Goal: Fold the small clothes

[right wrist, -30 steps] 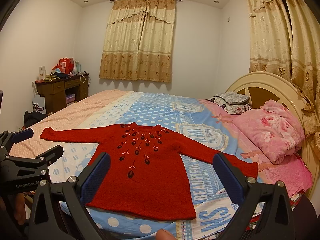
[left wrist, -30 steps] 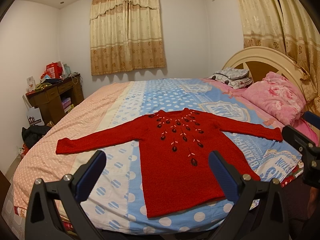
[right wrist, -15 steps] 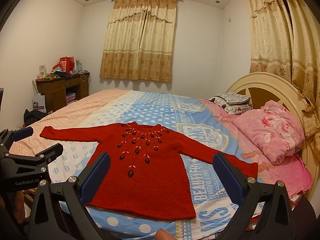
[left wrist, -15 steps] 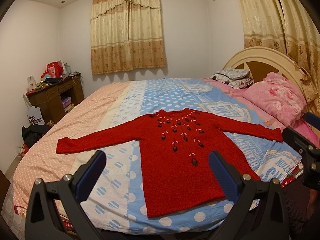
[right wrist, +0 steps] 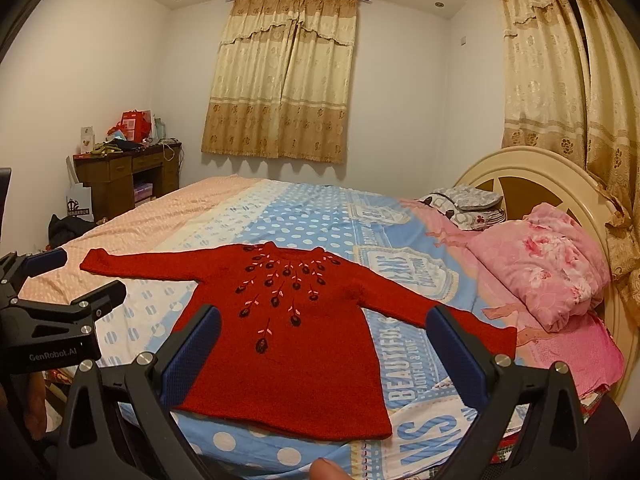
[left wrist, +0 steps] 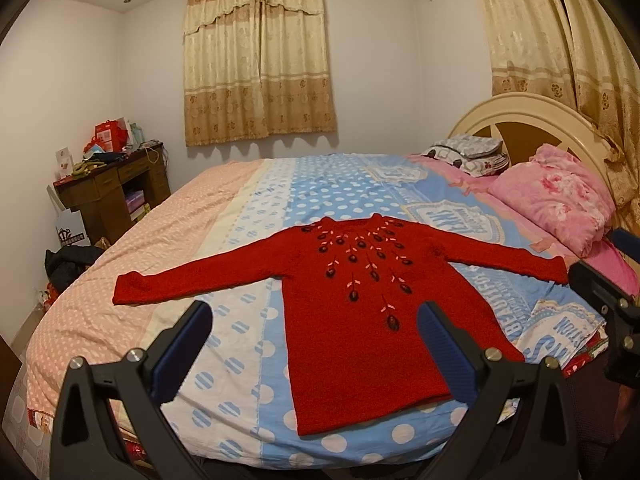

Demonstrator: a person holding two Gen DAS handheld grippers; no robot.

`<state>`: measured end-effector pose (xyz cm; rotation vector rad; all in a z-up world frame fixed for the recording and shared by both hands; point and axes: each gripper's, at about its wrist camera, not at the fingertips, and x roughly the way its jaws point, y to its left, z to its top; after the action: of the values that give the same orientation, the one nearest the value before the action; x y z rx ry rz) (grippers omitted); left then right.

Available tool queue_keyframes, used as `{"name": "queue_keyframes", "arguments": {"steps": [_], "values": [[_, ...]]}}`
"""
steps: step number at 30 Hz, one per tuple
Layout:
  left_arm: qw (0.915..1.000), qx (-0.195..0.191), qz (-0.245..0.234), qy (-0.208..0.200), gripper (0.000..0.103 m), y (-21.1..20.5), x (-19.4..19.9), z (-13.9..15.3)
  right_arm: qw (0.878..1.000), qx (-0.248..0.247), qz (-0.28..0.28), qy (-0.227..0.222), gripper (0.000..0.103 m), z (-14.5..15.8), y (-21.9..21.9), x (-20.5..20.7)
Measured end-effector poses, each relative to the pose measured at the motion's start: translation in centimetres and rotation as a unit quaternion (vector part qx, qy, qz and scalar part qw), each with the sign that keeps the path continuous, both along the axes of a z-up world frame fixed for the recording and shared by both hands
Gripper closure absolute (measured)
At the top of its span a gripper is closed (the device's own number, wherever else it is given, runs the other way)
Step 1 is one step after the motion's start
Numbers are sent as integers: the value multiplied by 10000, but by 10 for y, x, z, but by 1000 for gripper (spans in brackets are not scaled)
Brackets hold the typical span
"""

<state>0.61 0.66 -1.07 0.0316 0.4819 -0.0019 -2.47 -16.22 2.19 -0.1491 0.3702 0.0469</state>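
Sweater (left wrist: 360,332), soft, light, limp knit, is being shown flat on bed (left wrist: 168,248); sleeve cuffs are judged best holds. Both grippers (left wrist: 316,344) (right wrist: 324,348) are being held wide, empty.

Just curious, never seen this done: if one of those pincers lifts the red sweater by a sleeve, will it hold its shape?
Probably not. The red sweater looks like soft knit lying flat on the bed, so it would likely droop. Its fuzzy texture should grip rather than slip.

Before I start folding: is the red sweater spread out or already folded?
Spread out. The red sweater lies flat on the bed, both sleeves stretched sideways, hem toward the cameras, nothing folded over.
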Motion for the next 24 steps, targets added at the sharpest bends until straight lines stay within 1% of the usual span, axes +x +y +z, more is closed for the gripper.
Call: {"name": "queue_keyframes", "arguments": {"steps": [7, 11, 14, 18, 20, 24], "values": [[10000, 64, 3, 38, 0, 0, 9, -1, 10000, -8, 15, 93, 1, -6, -1, 7], [9999, 111, -49, 67, 0, -2, 20, -4, 9995, 118, 34, 301, 1, -16, -7, 20], [9995, 220, -213, 118, 0, -9, 32, -10, 9988, 217, 69, 444, 1, -26, -15, 31], [9982, 402, -412, 156, 0, -20, 53, -18, 9963, 475, -14, 710, 1, -43, -34, 54], [9975, 471, -498, 148, 0, -25, 66, -23, 9936, 700, -100, 884, 1, -53, -50, 70], [9959, 644, -601, 193, 0, -33, 94, -36, 9883, 968, -421, 1103, 1, -71, -84, 99]]}}
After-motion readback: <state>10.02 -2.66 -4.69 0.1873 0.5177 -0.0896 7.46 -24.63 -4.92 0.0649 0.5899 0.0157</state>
